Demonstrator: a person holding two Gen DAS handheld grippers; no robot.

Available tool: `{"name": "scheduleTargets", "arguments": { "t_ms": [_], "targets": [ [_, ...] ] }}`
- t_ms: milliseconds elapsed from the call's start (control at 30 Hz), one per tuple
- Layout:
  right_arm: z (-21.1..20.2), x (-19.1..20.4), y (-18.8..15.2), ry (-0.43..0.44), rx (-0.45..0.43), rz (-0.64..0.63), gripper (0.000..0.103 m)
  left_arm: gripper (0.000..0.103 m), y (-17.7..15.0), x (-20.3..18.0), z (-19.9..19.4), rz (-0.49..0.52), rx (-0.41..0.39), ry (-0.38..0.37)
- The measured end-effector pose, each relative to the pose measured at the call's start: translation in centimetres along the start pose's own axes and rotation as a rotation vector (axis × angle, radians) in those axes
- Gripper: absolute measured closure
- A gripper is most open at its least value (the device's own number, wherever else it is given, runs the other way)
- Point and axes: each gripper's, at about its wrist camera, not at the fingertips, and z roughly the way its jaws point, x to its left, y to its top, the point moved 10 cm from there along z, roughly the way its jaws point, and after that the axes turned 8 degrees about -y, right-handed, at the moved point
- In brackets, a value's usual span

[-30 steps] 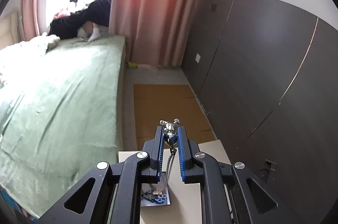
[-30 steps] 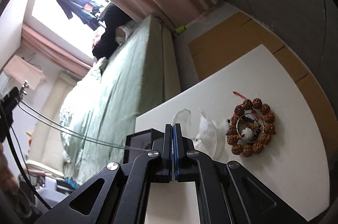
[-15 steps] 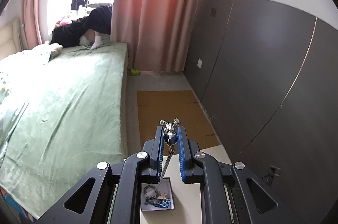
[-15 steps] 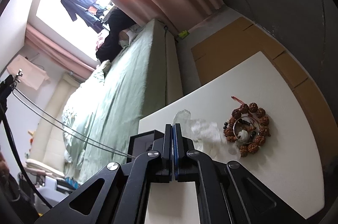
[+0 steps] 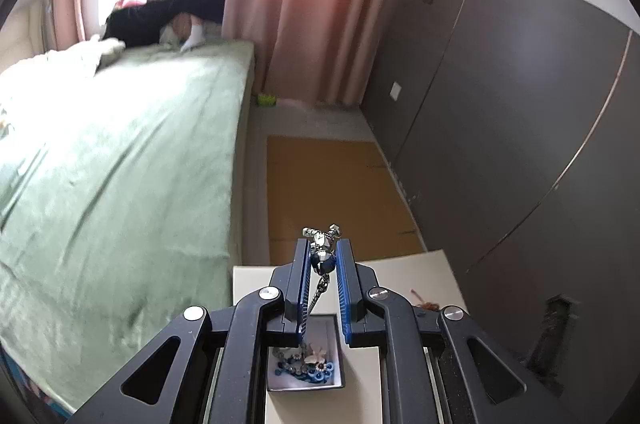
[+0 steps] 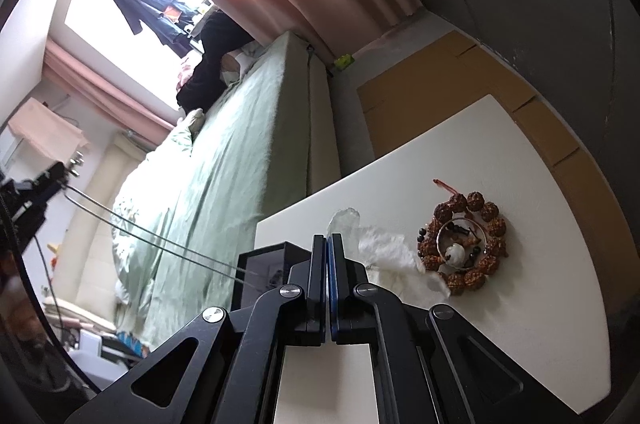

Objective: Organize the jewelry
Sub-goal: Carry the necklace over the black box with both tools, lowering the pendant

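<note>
The left gripper (image 5: 323,256) has its blue-padded fingers (image 5: 303,264) clamped on the silver and blue charm end of a metal chain necklace (image 5: 322,251); the charm sits between the tips and the chain hangs down into the small open dark jewelry box (image 5: 306,364), where blue and pale pieces lie. The box stands on the white worktop (image 6: 500,152) beside the green bed (image 5: 120,164). The right gripper (image 6: 328,240) has its fingers pressed together, holding nothing. A brown beaded bracelet (image 6: 464,242) lies on the worktop to their right, just beside a crumpled clear plastic bag (image 6: 384,252).

Silver chain necklace (image 5: 322,256) dangling over box (image 5: 338,356), bead bracelet (image 6: 466,236) on table
</note>
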Motion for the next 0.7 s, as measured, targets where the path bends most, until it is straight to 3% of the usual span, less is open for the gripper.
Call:
{"name": "scheduleTargets", "arguments": {
  "t_ms": [700],
  "targets": [
    [0.4,-0.3,0.1,-0.038,-0.006,-0.007,0.100,0.090,-11.5,6.1,12.6,-0.124,0.172,0.070]
  ]
}}
